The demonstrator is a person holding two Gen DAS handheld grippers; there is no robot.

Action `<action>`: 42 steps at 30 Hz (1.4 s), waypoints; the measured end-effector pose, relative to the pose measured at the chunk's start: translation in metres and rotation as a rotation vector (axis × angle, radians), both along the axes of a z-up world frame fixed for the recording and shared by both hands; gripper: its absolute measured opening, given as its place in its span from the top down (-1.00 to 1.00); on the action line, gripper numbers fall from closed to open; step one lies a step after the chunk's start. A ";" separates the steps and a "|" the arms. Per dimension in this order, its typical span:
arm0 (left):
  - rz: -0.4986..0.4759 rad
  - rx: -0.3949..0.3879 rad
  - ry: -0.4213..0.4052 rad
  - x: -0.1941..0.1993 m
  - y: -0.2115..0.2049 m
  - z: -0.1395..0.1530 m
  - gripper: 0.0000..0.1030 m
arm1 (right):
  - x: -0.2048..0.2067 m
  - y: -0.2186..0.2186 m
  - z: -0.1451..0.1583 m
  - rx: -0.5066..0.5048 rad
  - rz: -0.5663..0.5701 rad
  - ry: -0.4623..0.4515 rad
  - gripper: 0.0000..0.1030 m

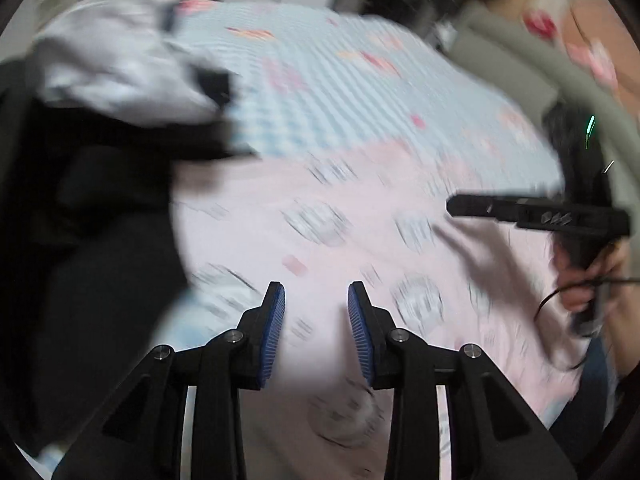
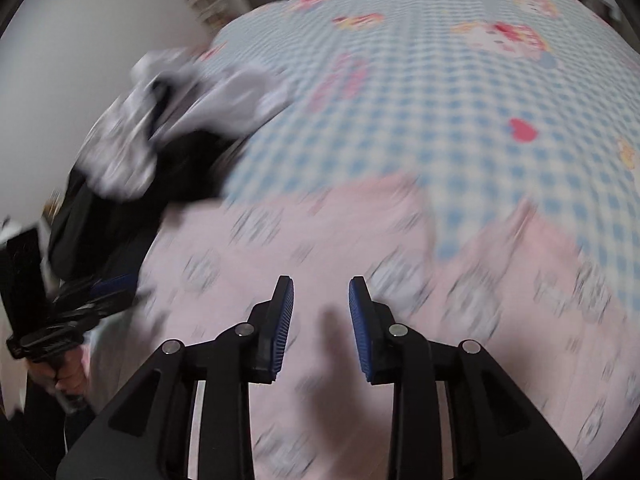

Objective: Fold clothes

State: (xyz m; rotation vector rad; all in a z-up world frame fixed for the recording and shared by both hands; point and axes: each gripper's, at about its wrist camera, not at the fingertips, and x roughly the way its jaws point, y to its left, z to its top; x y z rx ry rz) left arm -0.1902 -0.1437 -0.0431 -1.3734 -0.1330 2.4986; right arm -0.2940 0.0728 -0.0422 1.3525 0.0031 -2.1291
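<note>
A pale pink garment with small grey printed motifs lies spread on the bed, blurred by motion. My left gripper hovers over it with its blue pads apart and nothing between them. In the right wrist view the same pink garment fills the lower half, and my right gripper stands open above it, holding nothing. The right gripper also shows from the side in the left wrist view, held by a hand. The left gripper shows blurred at the left edge of the right wrist view.
The bed carries a blue-and-white checked sheet with cartoon prints. A black garment and a white patterned garment lie piled at the left of the bed. A grey wall stands beyond the pile.
</note>
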 end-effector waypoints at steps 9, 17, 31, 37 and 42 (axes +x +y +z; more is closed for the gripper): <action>0.078 -0.101 -0.061 0.077 -0.004 0.009 0.26 | 0.118 0.107 -0.014 0.092 -0.194 -0.071 0.31; -0.103 -0.120 -0.162 0.072 0.078 -0.022 0.07 | 0.178 0.116 -0.028 0.172 -0.256 -0.028 0.25; -0.131 0.010 0.013 0.113 0.113 0.027 0.05 | 0.242 0.173 -0.013 0.025 -0.372 -0.042 0.14; -0.086 -0.072 -0.143 0.114 0.128 -0.019 0.05 | 0.257 0.175 -0.029 0.057 -0.345 -0.043 0.14; -0.015 0.035 -0.109 0.149 0.097 0.004 0.05 | 0.277 0.198 -0.010 0.032 -0.386 -0.005 0.13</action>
